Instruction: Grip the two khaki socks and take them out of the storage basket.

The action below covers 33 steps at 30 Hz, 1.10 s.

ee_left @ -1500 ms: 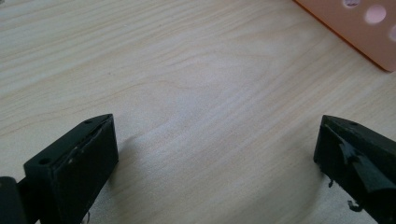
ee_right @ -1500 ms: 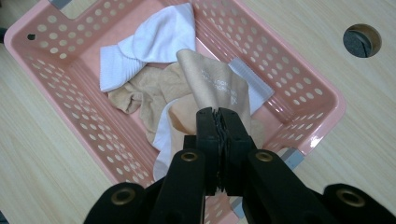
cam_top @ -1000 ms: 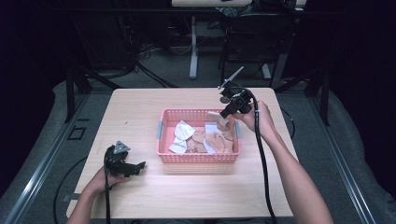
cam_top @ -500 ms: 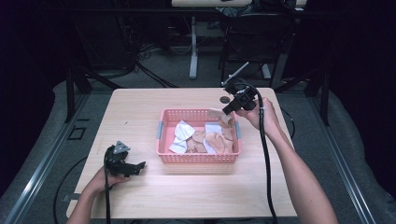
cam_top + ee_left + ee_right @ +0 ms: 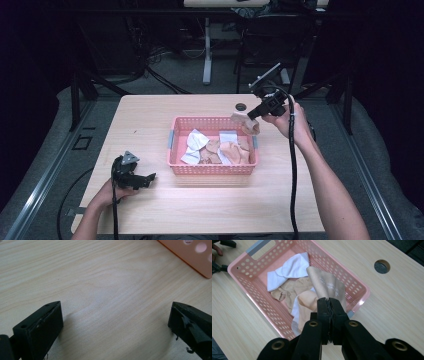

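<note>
resting low on the table (image 5: 150, 210) near the front edge, left gripper (image 5: 134, 176) with jaws spread wide, nothing between them. farther back, right gripper (image 5: 328, 305) pinched tight on a beige sock (image 5: 325, 286), lifted over the pink basket (image 5: 244, 271)'s far right corner. likely mid-removal; next, carrying it clear of the rim to bare table.

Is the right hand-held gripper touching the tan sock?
Touching. The right gripper view shows the right hand-held gripper with jaws shut on the tan sock.

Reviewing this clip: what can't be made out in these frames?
- Basket bottom: covered by piled cloths in both the high view and the right gripper view.
- Beige cloth held by the right tongs: its gripped edge is hidden between the shut jaws, and its print is too blurred to read.
- Left tongs: too small in the high view.
</note>
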Motion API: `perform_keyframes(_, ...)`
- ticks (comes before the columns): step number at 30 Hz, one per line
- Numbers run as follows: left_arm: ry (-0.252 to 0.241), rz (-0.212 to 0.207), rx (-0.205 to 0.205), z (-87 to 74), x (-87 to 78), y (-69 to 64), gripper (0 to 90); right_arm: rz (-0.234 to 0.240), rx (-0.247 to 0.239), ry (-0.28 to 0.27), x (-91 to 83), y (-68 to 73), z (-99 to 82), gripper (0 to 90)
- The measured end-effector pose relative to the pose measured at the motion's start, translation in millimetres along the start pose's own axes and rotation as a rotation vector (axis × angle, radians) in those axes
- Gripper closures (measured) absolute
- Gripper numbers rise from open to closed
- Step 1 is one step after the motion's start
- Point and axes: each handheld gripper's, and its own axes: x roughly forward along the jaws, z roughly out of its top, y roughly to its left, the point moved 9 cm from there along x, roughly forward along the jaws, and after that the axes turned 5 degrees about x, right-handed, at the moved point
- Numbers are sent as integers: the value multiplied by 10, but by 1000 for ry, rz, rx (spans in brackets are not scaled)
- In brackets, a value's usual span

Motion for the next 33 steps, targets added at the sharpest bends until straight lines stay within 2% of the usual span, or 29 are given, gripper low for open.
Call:
perform_keyframes(6, 0, 0, 0, 0, 0, 0, 0, -12, 30, -9, -85, -130, -79, 882)
perform_keyframes(16, 0, 0, 0, 0, 0, 0, 0, -30, 54, 1, -173, -314, -239, 882)
perform_keyframes(20, 0, -1, 0, 0, 0, 0, 0, -38, 75, -14, -202, -397, -302, 881)
perform_keyframes(33, 0, -1, 0, 0, 0, 0, 0, -59, 125, -6, -221, -631, -532, 882)
